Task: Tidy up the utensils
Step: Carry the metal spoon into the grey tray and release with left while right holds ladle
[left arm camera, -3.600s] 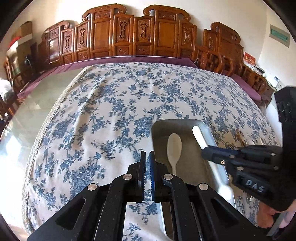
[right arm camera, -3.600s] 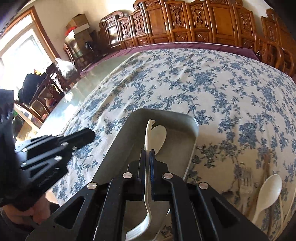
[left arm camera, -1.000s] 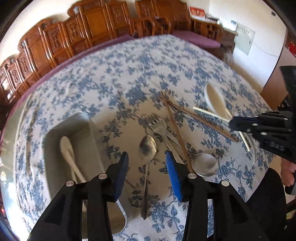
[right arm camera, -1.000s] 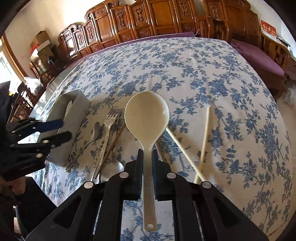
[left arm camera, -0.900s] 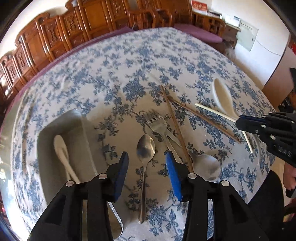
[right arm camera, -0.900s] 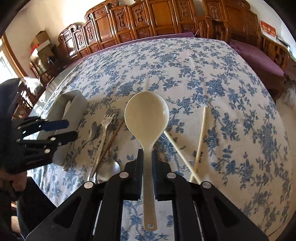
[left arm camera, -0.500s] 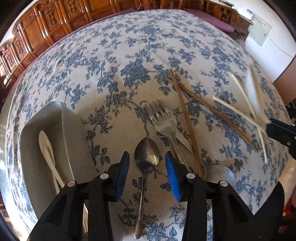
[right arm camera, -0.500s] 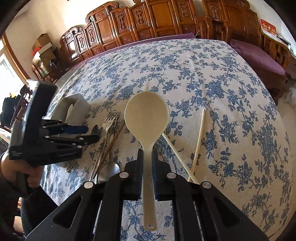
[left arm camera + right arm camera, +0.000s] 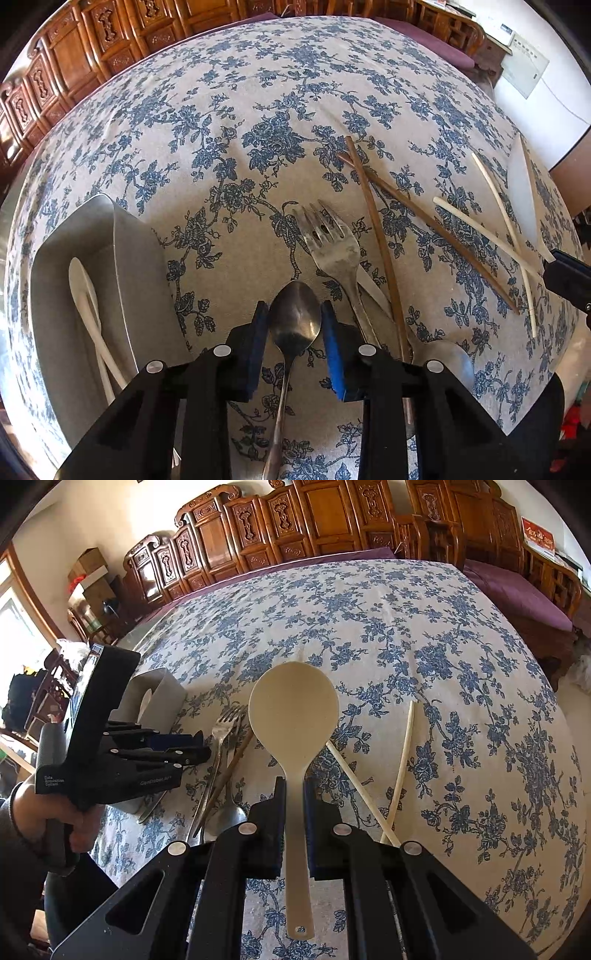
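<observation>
Left gripper (image 9: pixel 294 321): jaws just been closing, pads flanking steel spoon (image 9: pixel 294 320) bowl, touch unclear.
Right gripper (image 9: pixel 294 794): clamped on cream ladle (image 9: pixel 294 716) handle, lifted.
Beside spoon: fork (image 9: pixel 334 251), 2 brown chopsticks (image 9: pixel 384 251).
Tray (image 9: pixel 136 266): left, holds white spoon (image 9: pixel 86 291).

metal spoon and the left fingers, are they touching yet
Cannot tell: in the left wrist view the metal spoon's bowl fills the space between the blue fingers, which have just been closing; neither contact nor gap shows plainly.

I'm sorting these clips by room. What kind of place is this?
Probably a home dining room: a large table under a blue floral tablecloth, a row of carved wooden chairs along the wall, and cutlery such as a steel fork.
</observation>
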The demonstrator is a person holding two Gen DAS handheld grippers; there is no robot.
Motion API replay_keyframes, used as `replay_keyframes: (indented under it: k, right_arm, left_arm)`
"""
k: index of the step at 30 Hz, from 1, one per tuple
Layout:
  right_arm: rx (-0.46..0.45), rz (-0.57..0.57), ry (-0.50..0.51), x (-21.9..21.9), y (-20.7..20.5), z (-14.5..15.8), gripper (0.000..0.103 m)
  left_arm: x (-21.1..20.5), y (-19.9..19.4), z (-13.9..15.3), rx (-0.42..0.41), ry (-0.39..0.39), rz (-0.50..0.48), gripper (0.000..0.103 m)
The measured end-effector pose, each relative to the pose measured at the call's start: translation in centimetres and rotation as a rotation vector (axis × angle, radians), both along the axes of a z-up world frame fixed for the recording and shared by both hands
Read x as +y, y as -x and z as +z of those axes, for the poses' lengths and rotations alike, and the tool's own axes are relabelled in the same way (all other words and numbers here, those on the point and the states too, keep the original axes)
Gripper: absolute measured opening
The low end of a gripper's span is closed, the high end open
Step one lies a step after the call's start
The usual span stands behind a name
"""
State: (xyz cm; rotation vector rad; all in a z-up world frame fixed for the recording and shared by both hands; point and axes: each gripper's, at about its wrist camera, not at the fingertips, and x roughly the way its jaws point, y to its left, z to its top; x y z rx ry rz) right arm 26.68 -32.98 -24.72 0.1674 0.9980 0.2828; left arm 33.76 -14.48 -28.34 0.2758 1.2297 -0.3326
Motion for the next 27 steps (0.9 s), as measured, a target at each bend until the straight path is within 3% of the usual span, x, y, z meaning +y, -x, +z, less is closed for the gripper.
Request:
replay_keyframes:
  k: [6, 14, 27]
  right_arm:
    - [-0.006, 0.006, 0.007, 0.4, 0.1, 0.2, 0.011]
    - [-0.035, 0.033, 0.012, 1.5, 0.6, 1.1, 0.011]
    - [-0.070, 0.081, 0.014, 3.4, 1.5, 2.4, 0.011]
  left_arm:
    - [0.6, 1.1, 1.4, -0.053, 0.033, 0.005, 0.026]
    - [1.7, 4.0, 6.8, -0.175, 0.126, 0.015, 0.026]
    - [4.1, 6.1, 12.3, -0.295, 0.185, 0.059, 0.026]
